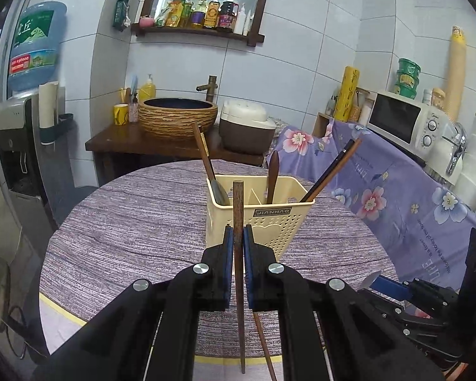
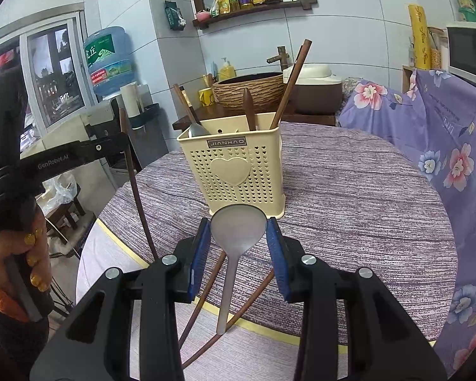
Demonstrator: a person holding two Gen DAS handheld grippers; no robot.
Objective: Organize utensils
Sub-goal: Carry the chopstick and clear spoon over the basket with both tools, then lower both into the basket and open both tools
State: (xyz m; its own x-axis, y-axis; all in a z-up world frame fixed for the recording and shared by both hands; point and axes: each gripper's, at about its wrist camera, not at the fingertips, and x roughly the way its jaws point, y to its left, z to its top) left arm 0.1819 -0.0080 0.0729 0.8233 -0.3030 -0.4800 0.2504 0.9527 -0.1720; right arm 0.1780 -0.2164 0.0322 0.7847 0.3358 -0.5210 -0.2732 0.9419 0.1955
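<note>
A cream perforated utensil holder (image 1: 257,219) stands on the round table, also in the right wrist view (image 2: 238,168). It holds several wooden chopsticks, a wooden spoon (image 1: 273,174) and a metal utensil. My left gripper (image 1: 237,238) is shut on a brown wooden chopstick (image 1: 238,209), held upright just before the holder. My right gripper (image 2: 238,231) is shut on the bowl of a silver spoon (image 2: 236,235), handle hanging down, in front of the holder. Two wooden chopsticks (image 2: 206,289) lie on the table beneath it.
The round table (image 1: 127,222) has a purple striped cloth and a yellow-taped edge. A floral purple cover (image 1: 396,190) lies to the right, with a microwave (image 1: 406,120). A basin (image 1: 177,117), rice cooker (image 1: 246,130) and water dispenser (image 1: 22,127) stand behind.
</note>
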